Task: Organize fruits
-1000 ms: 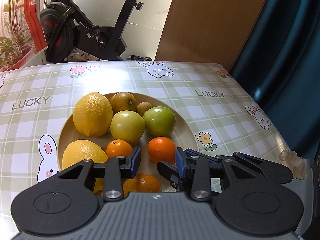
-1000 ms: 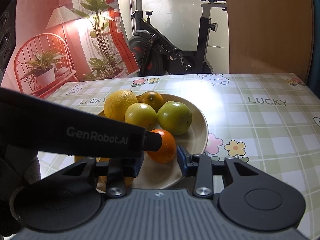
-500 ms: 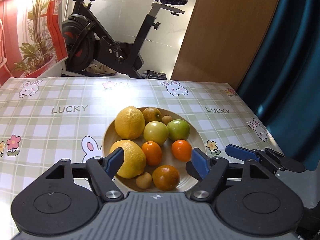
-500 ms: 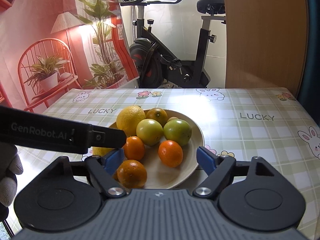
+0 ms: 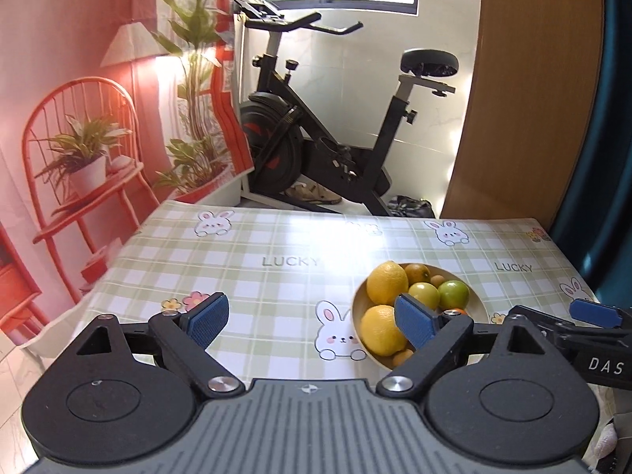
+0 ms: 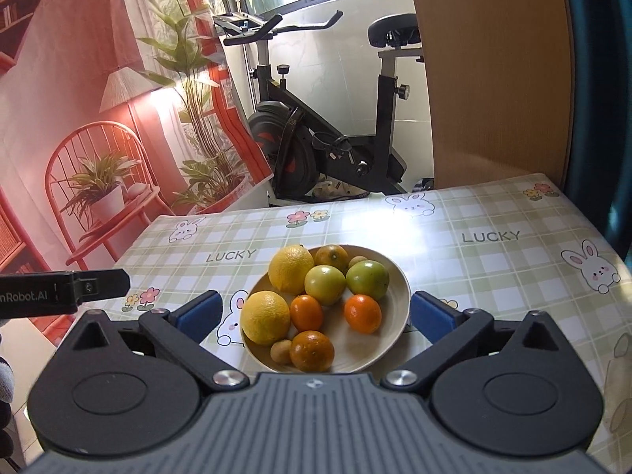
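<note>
Green-checked bunny-print tablecloth (image 6: 493,213); black exercise bike (image 6: 316,150) behind, beside red mural wall. Since a second ago, both my tools backed off the beige round fruit bowl (image 6: 397,276). My left gripper (image 5: 312,318) and right gripper (image 6: 314,314) gape wide, empty. Bowl mid-table; two yellow lemons (image 6: 291,268) stand on end.
</note>
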Available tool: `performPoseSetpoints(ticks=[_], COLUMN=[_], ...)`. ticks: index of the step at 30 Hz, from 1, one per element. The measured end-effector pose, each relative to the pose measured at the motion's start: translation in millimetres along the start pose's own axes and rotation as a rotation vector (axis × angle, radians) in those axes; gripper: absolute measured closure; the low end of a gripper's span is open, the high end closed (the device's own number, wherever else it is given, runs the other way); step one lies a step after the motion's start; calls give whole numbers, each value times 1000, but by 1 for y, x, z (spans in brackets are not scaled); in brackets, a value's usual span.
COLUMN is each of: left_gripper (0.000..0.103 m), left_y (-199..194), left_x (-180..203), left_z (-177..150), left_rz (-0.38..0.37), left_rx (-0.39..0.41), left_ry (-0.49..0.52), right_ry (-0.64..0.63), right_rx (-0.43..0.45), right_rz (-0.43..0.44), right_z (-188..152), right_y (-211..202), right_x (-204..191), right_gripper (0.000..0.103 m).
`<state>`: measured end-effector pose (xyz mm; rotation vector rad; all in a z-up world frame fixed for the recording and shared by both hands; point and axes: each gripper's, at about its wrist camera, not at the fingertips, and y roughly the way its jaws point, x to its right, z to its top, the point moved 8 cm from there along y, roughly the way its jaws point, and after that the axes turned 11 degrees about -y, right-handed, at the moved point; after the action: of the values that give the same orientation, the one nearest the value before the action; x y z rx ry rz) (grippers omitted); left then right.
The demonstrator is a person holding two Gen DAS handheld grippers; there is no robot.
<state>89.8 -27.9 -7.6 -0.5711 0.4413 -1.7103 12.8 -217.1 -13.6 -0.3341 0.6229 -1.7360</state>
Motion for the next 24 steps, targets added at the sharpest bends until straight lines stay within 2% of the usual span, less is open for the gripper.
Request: performPoseSetpoints(ticks=[9, 14, 24], left_gripper=[10, 9, 9], left_y=[-60, -83, -98], left_x=[-10, -5, -3], left_z=[37, 47, 41], left_rz=[32, 46, 54], left_rx=[135, 190, 202], left_ry=[-44, -38, -31], right_ry=[-33, -61, -89], right_rx=[106, 163, 186], right_rz=[-29, -32, -42], right_z=[39, 56, 62], right_y=[-58, -83, -96], right_x=[-15, -28, -37], right_gripper=[0, 0, 0])
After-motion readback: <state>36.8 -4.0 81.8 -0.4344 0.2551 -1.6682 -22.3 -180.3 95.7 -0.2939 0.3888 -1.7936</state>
